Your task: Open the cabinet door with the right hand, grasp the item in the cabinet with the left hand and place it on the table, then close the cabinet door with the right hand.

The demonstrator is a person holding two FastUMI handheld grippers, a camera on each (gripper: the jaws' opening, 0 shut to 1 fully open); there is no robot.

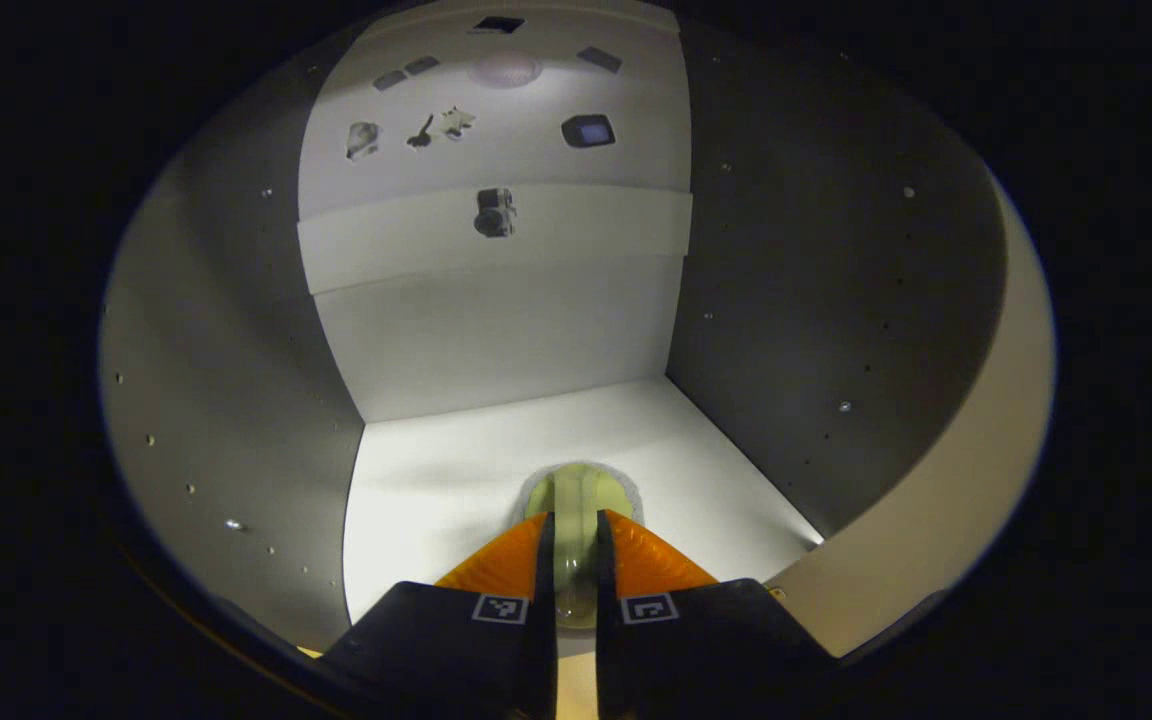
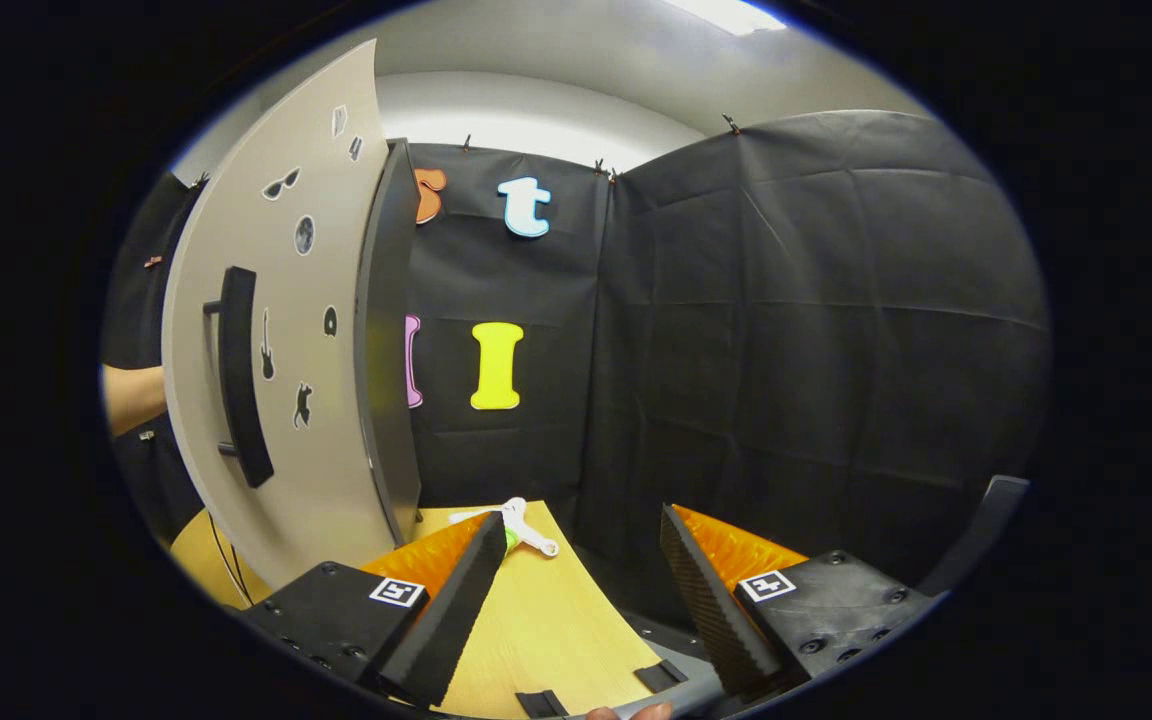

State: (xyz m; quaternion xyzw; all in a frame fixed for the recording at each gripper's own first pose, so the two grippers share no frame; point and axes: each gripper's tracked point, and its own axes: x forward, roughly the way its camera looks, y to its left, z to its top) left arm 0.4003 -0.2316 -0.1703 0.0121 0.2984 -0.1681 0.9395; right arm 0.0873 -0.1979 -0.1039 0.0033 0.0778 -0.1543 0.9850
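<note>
Cabinet door (image 2: 276, 380) is seen swung open. Inside the cabinet (image 1: 496, 330), the left gripper (image 1: 576, 570) is clamped on a pale green item (image 1: 576, 500) resting on the cabinet floor. The right gripper (image 2: 576, 570) is held apart, empty. Placing on the table (image 2: 546, 620) and door closing remain.

A white tool (image 2: 516, 527) lies on the wooden table (image 2: 556, 630), at twelve o'clock on its top.

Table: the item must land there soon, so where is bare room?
The table lies bare between the right gripper fingers, bordered by the black cloth wall. Its far end, beside the open cabinet door, is crowded by a white object.
</note>
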